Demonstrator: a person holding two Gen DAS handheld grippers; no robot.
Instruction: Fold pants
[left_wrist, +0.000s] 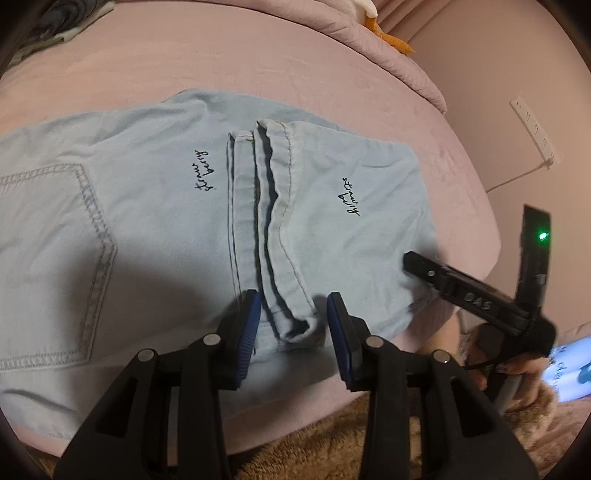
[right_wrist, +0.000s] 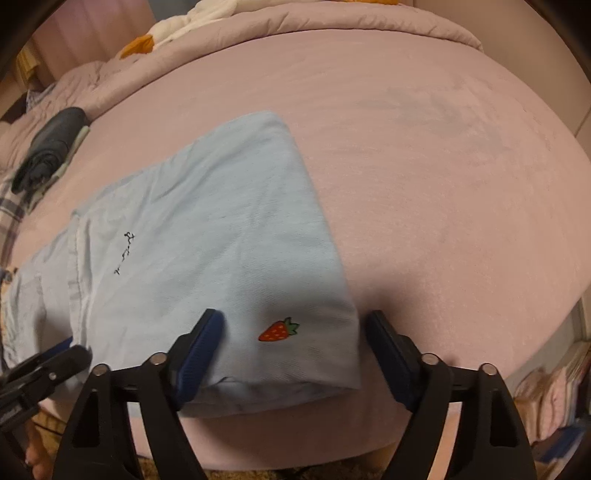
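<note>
The left gripper (left_wrist: 293, 325) has its blue pads on either side of the hem (left_wrist: 295, 321) of the folded-over leg; whether they pinch it I cannot tell. The right gripper (right_wrist: 293, 354) stands released, jaws wide, straddling the near corner of the pants (right_wrist: 207, 240) by the strawberry patch (right_wrist: 277, 329) without pressing it. The pale blue pants lie folded on the pink bed (right_wrist: 424, 166), near its front edge. Dark folded clothes (right_wrist: 51, 147) sit well away from the pants.

Pants (left_wrist: 155, 206) run off the left edge.
</note>
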